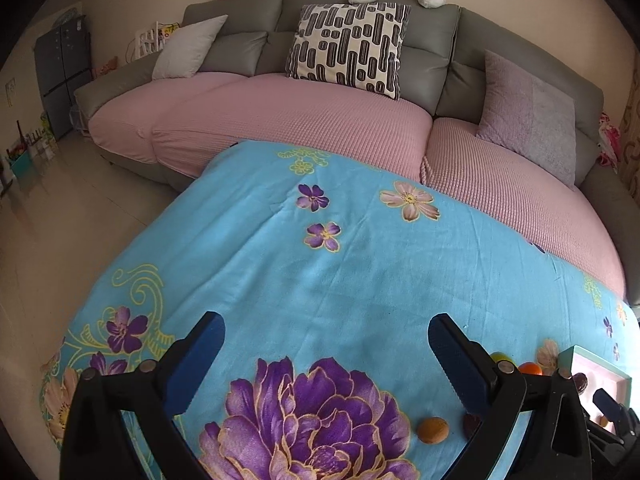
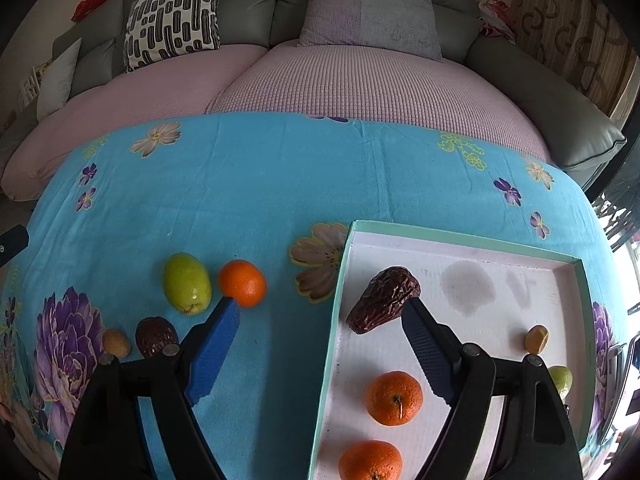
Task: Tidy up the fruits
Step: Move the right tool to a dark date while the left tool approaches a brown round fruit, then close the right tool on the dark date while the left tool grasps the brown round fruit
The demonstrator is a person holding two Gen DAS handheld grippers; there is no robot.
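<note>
In the right wrist view a shallow tray (image 2: 460,236) with a green rim and white floor sits on the blue floral cloth. In it lie a dark wrinkled date (image 2: 382,294), two oranges (image 2: 394,398) (image 2: 370,462), a small tan nut (image 2: 536,338) and a green fruit (image 2: 562,378) behind a finger. On the cloth to its left lie a green fruit (image 2: 186,284), an orange (image 2: 242,282), a dark date (image 2: 156,336) and a tan nut (image 2: 116,342). My right gripper (image 2: 320,314) is open over the tray's left rim. My left gripper (image 1: 326,334) is open and empty over the cloth.
A tan nut (image 1: 433,430) and a dark date (image 1: 471,424) lie by my left gripper's right finger, with the tray corner (image 1: 600,364) beyond. A grey sofa (image 1: 360,12) with pink seat covers and pillows runs behind the table. Tiled floor (image 1: 80,208) lies to the left.
</note>
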